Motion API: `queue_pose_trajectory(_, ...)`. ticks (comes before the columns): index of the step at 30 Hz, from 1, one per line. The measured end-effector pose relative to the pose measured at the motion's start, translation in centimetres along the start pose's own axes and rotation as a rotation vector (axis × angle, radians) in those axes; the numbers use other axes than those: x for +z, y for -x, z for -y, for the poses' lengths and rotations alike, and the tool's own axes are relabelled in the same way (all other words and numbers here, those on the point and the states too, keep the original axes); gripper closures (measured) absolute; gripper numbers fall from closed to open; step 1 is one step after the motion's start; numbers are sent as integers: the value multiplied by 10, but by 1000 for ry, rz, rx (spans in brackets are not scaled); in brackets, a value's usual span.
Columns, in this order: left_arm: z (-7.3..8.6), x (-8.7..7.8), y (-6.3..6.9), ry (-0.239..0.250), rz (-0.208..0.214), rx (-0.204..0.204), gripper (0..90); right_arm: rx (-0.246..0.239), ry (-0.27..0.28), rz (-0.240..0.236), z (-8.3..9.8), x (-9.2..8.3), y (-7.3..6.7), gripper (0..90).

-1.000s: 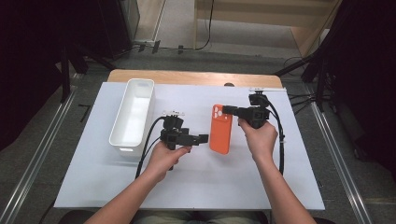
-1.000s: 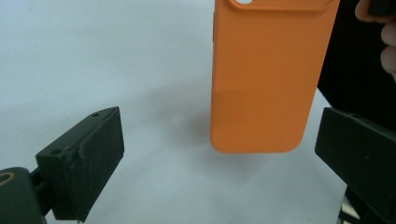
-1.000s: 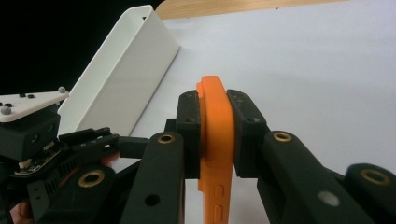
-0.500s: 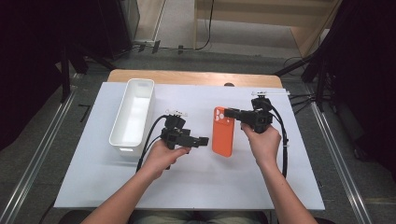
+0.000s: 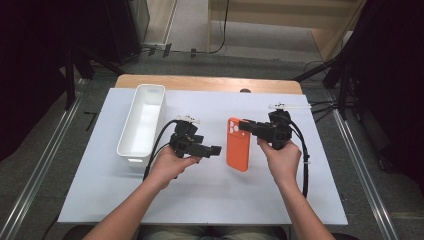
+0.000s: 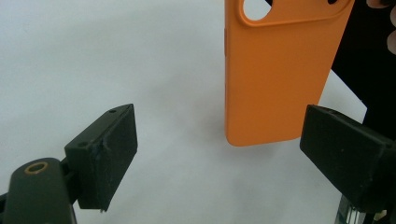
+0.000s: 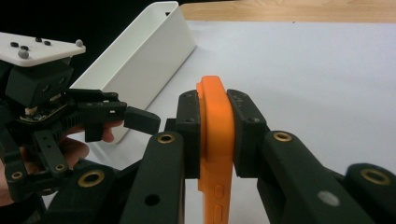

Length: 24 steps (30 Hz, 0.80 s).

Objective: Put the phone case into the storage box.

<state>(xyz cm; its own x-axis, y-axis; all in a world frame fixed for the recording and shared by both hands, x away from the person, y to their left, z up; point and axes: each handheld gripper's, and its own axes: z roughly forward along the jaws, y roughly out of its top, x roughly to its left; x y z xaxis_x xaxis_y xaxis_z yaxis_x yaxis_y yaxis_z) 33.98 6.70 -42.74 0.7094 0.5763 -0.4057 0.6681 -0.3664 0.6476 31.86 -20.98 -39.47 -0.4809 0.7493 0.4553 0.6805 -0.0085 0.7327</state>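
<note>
An orange phone case is held by its camera-cutout end in my right gripper, which is shut on it. In the right gripper view the two pads press both sides of the case. My left gripper points at the case from the left, a short gap away. Its jaws have just been closing, but they stand apart with nothing between them in the left gripper view, where my left gripper frames bare table just below the case's lower end.
A long white bin stands to the left of the left hand, also seen in the right gripper view as the bin. A white mat covers the table, with a wooden edge at the back.
The right gripper and the orange case have drifted slightly toward the near edge. The left gripper's jaws look narrower than before; the left hand has stayed put.
</note>
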Motion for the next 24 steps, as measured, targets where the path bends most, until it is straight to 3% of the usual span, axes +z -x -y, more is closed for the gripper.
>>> queue_pose_trajectory(4, -2, -3, 1, -1, 5, 22, 127, -35, 14, 7, 3, -2, -3, 748)
queue_pose_trajectory(24, -6, -10, 6, 15, -1, 68, 127, -106, 69, 38, 22, -3, -14, 747)
